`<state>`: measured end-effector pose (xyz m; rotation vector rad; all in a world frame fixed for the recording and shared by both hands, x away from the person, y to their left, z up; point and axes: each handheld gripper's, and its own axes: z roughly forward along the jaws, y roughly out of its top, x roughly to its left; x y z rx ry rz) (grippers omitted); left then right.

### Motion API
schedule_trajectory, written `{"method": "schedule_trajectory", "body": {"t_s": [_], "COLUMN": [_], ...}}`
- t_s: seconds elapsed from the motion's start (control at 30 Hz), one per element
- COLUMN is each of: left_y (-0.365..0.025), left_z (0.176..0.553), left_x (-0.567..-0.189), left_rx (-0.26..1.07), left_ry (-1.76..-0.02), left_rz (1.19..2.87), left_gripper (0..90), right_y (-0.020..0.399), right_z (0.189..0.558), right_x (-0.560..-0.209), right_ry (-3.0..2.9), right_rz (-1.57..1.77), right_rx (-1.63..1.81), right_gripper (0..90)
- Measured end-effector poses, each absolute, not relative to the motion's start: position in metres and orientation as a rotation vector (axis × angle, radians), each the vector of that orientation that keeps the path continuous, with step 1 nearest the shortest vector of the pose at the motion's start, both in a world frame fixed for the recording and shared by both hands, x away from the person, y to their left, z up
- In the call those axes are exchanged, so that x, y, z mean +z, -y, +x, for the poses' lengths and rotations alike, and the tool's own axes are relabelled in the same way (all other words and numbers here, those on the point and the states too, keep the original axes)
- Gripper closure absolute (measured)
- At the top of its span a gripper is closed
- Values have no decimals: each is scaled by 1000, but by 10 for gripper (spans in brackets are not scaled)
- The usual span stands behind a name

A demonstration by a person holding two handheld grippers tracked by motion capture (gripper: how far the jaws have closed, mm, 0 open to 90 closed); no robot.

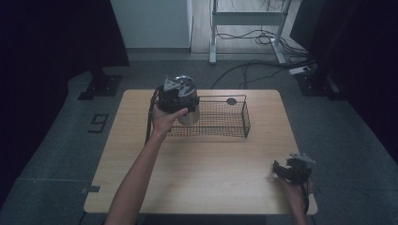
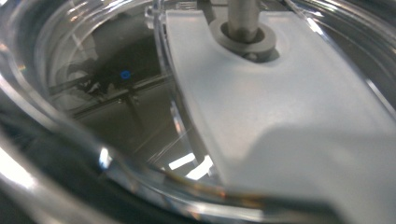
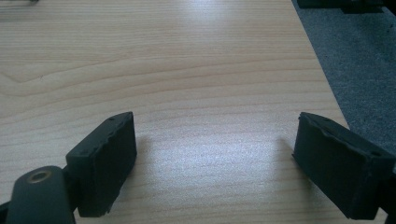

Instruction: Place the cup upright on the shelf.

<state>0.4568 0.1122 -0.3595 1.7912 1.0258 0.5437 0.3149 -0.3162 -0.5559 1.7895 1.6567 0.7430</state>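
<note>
A shiny metal canister [image 1: 189,112] with a clear lid [image 2: 116,116] is at the left end of a black wire basket [image 1: 246,119]. My left gripper [image 1: 180,93] sits on the canister's top and near side and appears shut on it, though its jaws are hidden. Seen from very close in the left gripper view, the lid has a white blade [image 2: 289,121] on a metal shaft [image 2: 243,18] under it. My right gripper [image 1: 278,169] rests low over the table's near right corner. Its jaws stand wide open [image 3: 215,140] with bare wood between them.
A small dark round thing [image 1: 231,101] lies in the basket at its far side. The wooden table [image 1: 202,173] ends close to the right gripper's right side, with grey carpet [image 3: 359,70] beyond. Desk legs and cables [image 1: 263,37] stand on the floor behind.
</note>
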Motion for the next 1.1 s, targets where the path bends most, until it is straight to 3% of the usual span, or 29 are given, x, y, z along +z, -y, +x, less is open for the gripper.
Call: {"method": "schedule_trajectory", "body": {"t_s": [1.1], "left_y": [-102], "left_z": [501], "left_x": [-401], "left_rx": [581], "left_ry": [-1163], "left_rz": [1790], "left_gripper": [36], "right_y": [316], "right_z": [315], "right_x": [-556], "right_ry": [-1653], "right_rz": [1792], "right_rx": [741], "right_gripper": [132]}}
